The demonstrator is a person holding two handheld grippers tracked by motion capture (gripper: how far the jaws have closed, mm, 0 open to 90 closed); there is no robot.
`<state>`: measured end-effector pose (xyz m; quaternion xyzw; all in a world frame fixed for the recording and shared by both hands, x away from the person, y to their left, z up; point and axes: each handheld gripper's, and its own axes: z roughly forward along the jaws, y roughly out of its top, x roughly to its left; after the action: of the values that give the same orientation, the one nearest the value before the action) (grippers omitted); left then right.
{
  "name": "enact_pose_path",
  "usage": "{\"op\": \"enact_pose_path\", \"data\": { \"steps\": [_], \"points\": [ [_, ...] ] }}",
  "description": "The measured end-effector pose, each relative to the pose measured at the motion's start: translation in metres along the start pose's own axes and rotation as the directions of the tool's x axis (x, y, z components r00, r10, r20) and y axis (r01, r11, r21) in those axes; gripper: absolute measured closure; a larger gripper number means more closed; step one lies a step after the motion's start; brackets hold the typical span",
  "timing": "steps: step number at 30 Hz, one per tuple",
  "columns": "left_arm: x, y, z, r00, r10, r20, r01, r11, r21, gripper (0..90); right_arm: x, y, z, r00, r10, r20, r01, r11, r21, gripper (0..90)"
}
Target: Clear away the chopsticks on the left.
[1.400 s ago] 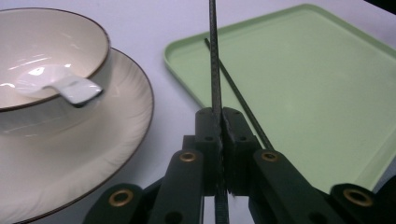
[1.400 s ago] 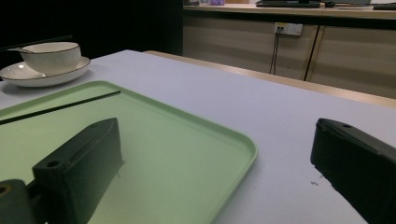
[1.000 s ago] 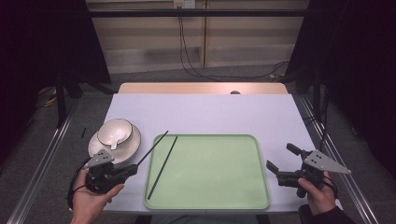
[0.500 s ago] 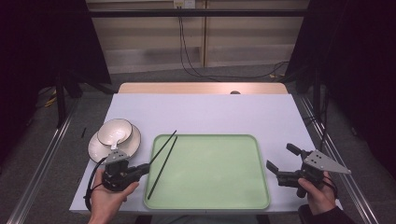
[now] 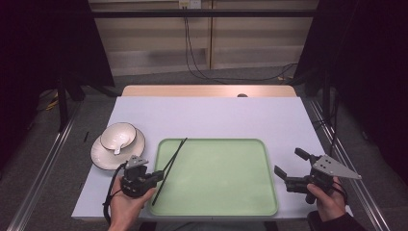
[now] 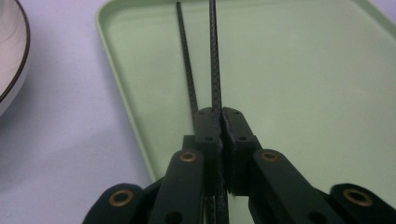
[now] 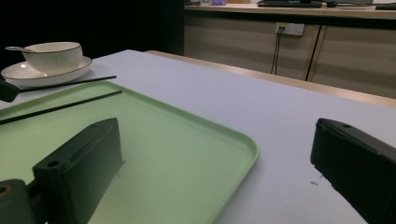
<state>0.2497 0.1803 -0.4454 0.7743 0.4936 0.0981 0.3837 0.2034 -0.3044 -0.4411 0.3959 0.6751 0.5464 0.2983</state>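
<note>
**Chopsticks clamped over the tray's near-left corner**

Bench with a pale lilac top carries everything, and both hand-held grippers sit at its near edge. The green tray lies between them: its left rim runs just ahead of the left hand-held gripper, and its right rim stands a little apart from the right hand-held gripper.

Beyond the left hand-held gripper and slightly to its outer side sits a white plate with a dark rim, and a white bowl rests on it with a spoon handle poking out.

The left hand-held gripper has its jaws pressed together on a pair of black chopsticks. In the left gripper view the two sticks run out from between the closed jaws and stretch away over the tray's left part, one a little to the side of the other; whether they touch the tray's surface cannot be told. In the high view their far tips reach the tray's far-left rim.

The right hand-held gripper, held in the person's right hand, has its jaws spread wide with nothing between them; in the right gripper view only the tray's corner and bare bench show in the gap.
</note>
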Motion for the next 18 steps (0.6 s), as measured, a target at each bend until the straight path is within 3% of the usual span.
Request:
{"op": "enact_pose_path", "data": {
  "steps": [6, 11, 15, 18],
  "points": [
    [-0.007, 0.001, 0.014, 0.9998, 0.015, -0.009, -0.014, 0.9988, 0.048, 86.2, 0.0, 0.0, 0.0, 1.0, 0.0, -0.003, 0.0, 1.0, 0.003, 1.6],
    [-0.01, 0.001, 0.02, 0.9997, -0.012, -0.022, 0.014, 0.9966, 0.081, 86.1, 0.0, 0.0, 0.0, 1.0, 0.001, -0.005, -0.001, 1.0, 0.003, 1.6],
    [-0.014, 0.002, 0.023, 0.9995, 0.0, -0.033, 0.004, 0.9951, 0.099, 86.1, 0.0, 0.0, 0.0, 0.9999, 0.0, -0.011, 0.0, 1.0, 0.006, 1.6],
    [-0.015, 0.001, 0.028, 0.9995, -0.015, -0.027, 0.018, 0.9947, 0.101, 86.0, 0.0, 0.0, 0.0, 0.9999, 0.0, -0.014, 0.0, 1.0, 0.008, 1.7]
  ]
}}
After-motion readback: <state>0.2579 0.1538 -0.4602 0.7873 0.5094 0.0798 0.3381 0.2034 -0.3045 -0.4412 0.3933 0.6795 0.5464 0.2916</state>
